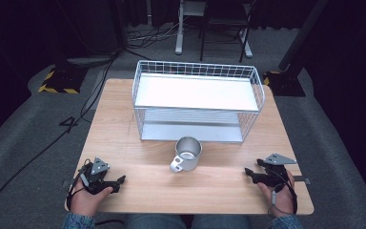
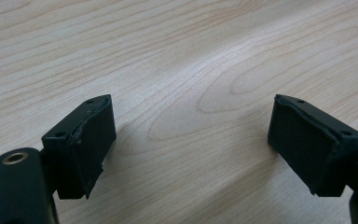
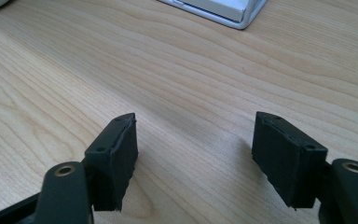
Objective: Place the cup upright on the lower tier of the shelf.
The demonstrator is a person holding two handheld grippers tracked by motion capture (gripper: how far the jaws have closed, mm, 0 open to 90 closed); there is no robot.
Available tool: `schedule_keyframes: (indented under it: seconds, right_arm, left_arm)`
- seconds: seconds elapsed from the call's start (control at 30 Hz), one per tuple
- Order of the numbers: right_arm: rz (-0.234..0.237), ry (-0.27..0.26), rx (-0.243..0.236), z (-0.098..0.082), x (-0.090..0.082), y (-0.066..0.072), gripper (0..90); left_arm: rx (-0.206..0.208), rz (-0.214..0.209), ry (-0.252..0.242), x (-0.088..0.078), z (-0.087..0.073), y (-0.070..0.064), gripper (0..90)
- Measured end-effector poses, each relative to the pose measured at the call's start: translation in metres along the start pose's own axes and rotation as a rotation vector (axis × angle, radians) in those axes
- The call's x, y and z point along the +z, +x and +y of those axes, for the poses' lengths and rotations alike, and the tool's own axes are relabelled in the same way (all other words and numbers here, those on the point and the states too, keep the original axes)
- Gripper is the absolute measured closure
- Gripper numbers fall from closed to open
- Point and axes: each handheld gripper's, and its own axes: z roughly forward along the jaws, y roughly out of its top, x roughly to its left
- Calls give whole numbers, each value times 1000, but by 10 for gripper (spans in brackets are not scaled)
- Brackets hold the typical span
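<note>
High view, starting nearest the person: the left claw (image 1: pixel 116 182) and the right claw (image 1: pixel 250 174) both rest low on the worktop (image 1: pixel 124 124) at its near edge, one toward each near corner, each pointing inward toward the middle. Both are released, jaws spread wide with nothing between them; the left gripper view and right gripper view show bare wood grain in each gap. Beyond them, roughly midway between the two, stands the mug (image 1: pixel 188 153), upright with its mouth open to the top, its handle (image 1: pixel 176 164) turned toward the near edge and slightly toward the left claw. The mug lies ahead and inward of either claw, well apart from both; the gaps look close to equal, so I cannot call one hand clearly nearer, though the handle favours the left. Just behind the mug sits the wire rack (image 1: pixel 198 102), its lower shelf opening facing the mug, the likely place to put it.
</note>
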Motion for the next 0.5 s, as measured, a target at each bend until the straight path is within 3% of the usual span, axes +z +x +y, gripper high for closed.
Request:
schedule_keyframes:
  seconds: [0.17,0.4,0.47,0.5]
  right_arm:
    - [-3,0,1,0,0,0,308]
    - [-5,0,1,0,0,0,308]
    - [-6,0,1,0,0,0,308]
    - [-5,0,2,0,0,1,308]
  left_arm:
    - [-28,5,0,-3,1,-1,206]
    - [-54,-9,-89,-15,10,-7,225]
    - [-55,-17,-100,-16,12,-9,260]
    - [-36,-27,-105,-19,14,-11,299]
